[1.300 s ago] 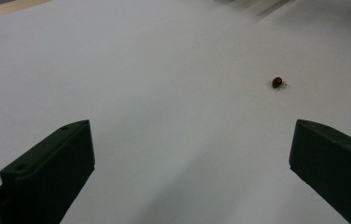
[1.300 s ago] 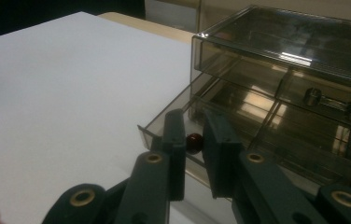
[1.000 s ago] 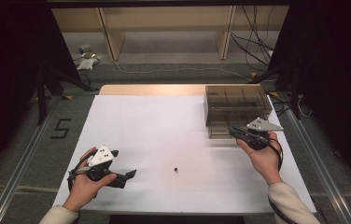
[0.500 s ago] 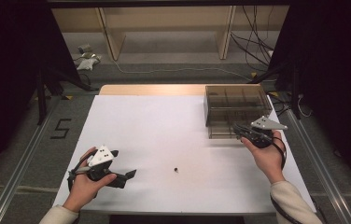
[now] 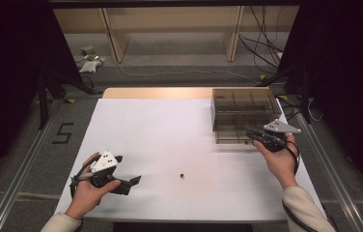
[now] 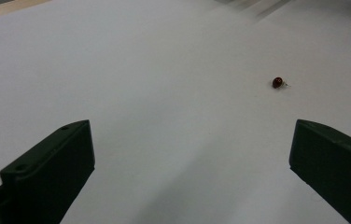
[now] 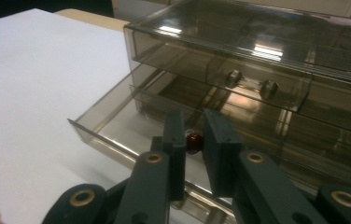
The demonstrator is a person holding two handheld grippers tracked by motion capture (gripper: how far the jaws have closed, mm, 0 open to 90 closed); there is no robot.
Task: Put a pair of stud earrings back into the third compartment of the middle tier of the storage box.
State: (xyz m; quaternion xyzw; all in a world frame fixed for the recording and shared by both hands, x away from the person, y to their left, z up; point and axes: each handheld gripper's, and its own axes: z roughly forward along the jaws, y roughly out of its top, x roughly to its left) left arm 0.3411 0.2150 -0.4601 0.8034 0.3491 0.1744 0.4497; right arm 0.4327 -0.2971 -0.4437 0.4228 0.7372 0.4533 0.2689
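White tabletop [image 5: 170,125] was mostly bare. Right gripper [image 7: 193,140] pinched a small dark-red bead [image 7: 193,141] over the smoky clear-plastic drawer box's [image 5: 244,108] pulled-out bottom drawer [image 7: 117,135], probably to drop it inside. Left gripper [image 6: 187,154] rested spread wide, facing another red bead [image 6: 278,82] just ahead.

Each hand carries a black two-jaw tool: the left gripper [image 5: 133,180] and the right gripper [image 5: 248,130] both wear a pale grey three-cornered plate on top, the left one dotted with small dark marks, and black cables [image 5: 293,155] loop around the right wrist. Seen close, the jaws are flat, dark, matte slabs with squared ends, hinged on dark links fixed with round brass-coloured screws [image 7: 153,158], and one left jaw bears two small holes. The person wears light, cream-coloured sleeves [image 5: 301,207] reaching to the wrists.
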